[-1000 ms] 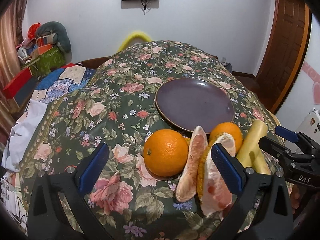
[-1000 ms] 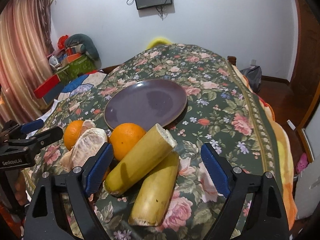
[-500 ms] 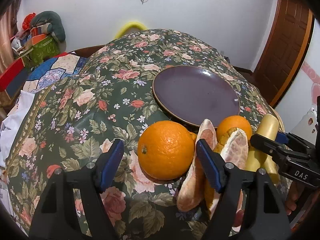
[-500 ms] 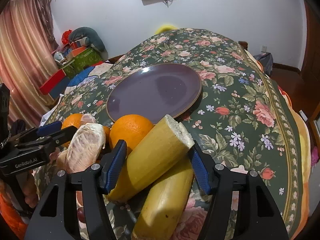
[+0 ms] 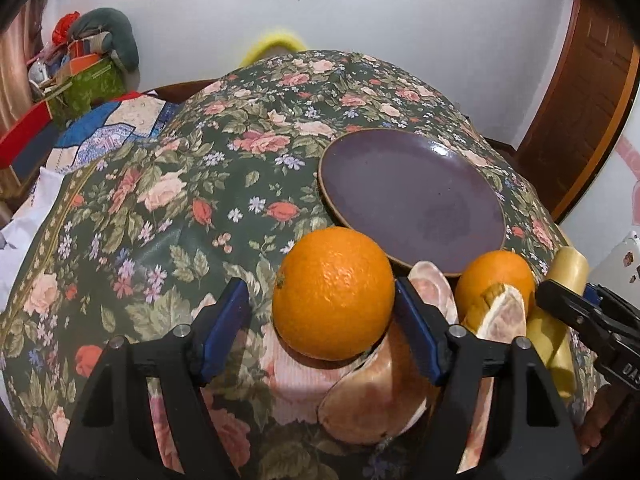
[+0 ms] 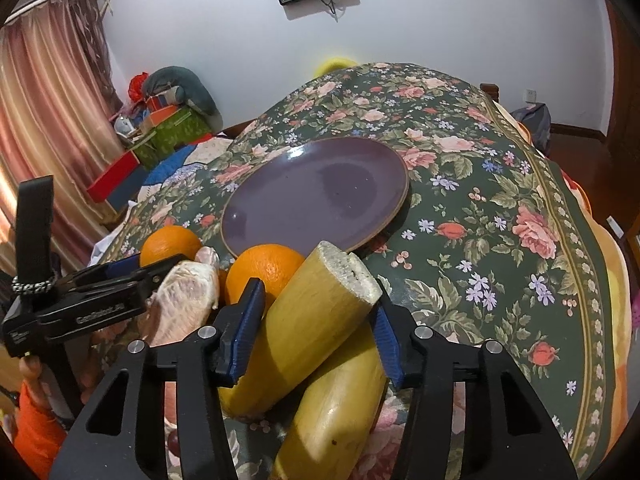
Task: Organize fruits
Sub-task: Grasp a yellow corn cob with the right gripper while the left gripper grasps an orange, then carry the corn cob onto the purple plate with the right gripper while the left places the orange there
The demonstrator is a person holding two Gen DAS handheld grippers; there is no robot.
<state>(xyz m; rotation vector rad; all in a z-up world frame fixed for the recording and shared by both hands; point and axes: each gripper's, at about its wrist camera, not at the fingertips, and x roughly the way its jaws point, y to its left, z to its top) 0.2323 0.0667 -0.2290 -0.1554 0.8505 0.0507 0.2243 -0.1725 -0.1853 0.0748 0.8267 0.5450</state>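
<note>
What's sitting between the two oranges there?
Pale peeled pomelo pieces lie between the big orange and the smaller orange, along with one blue finger of the left claw. The left wrist view shows it best.

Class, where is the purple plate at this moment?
In the left wrist view the purple plate lies right of centre on the floral tablecloth, empty, just behind the two oranges.
</note>
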